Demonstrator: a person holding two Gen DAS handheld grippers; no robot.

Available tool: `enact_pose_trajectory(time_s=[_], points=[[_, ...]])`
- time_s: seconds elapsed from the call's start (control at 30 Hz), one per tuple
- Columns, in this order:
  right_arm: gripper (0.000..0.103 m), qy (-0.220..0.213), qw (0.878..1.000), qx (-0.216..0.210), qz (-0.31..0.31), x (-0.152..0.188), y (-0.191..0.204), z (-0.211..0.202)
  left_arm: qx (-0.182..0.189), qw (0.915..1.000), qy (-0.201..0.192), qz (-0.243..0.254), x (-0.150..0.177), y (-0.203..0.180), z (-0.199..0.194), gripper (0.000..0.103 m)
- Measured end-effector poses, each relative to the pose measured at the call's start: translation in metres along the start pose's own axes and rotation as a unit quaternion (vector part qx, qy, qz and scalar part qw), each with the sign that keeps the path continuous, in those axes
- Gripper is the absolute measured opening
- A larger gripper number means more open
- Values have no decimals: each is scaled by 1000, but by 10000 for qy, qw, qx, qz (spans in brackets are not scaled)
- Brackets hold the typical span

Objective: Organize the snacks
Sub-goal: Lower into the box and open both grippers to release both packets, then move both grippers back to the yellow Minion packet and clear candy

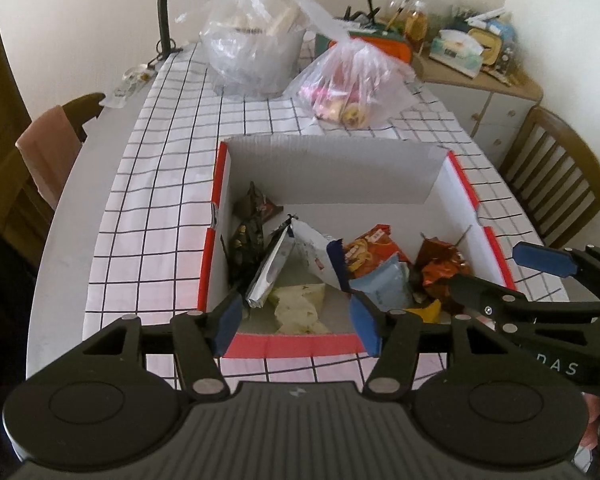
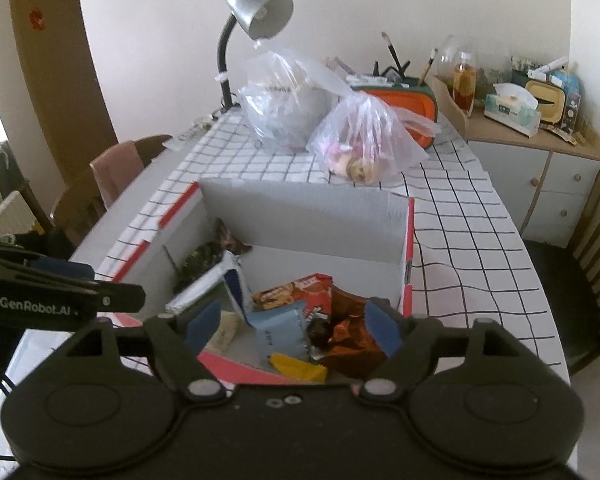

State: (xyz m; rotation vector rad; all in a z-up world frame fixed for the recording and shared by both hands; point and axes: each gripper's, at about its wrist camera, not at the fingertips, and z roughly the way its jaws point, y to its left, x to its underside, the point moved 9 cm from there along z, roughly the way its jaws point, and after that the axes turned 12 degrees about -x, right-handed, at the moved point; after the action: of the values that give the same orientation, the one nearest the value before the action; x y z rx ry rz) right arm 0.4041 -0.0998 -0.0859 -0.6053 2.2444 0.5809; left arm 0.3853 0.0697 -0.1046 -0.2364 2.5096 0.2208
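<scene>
Blue pads on the left gripper (image 1: 298,326) and right gripper (image 2: 294,326) are gaping open, holding nothing. Snack packets (image 2: 296,312) are lying just past the jaws in the cardboard box (image 1: 332,168). Farther off, the snack bag (image 1: 350,80) is probably waiting for grabbing.

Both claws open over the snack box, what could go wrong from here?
1. The left claw and right claw hover close together at the box's near edge; they could collide.
2. The packets overlap loosely, so gripping the blue packet may drag the yellow one along.
3. The white bag leans on others and may topple.
</scene>
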Motion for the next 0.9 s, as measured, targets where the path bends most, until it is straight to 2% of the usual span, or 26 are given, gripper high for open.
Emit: enact_pose_trajectory(time_s=[0.1, 0.23, 0.3, 0.5, 0.63, 0.7, 0.9], points=[[83, -101, 9999, -72, 2, 0, 9, -14, 118, 9998, -189, -9, 2, 2, -17, 65], [84, -192, 9997, -128, 2, 4, 20, -30, 203, 9992, -331, -40, 7, 5, -35, 66], [89, -221, 9997, -141, 12, 7, 24, -37, 224, 9990, -397, -28, 10, 6, -43, 66], [95, -309, 9994, -169, 40, 21, 37, -58, 334, 9977, -591, 5, 23, 7, -66, 73], [96, -347, 9992, -187, 27, 29, 45, -70, 414, 9971, -633, 55, 34, 7, -77, 73], [102, -370, 9991, -193, 49, 34, 48, -76, 449, 9969, -639, 76, 40, 5, -81, 74], [103, -369, 9991, -162, 148, 51, 49, -87, 567, 9965, -604, 115, 58, 3, -88, 77]])
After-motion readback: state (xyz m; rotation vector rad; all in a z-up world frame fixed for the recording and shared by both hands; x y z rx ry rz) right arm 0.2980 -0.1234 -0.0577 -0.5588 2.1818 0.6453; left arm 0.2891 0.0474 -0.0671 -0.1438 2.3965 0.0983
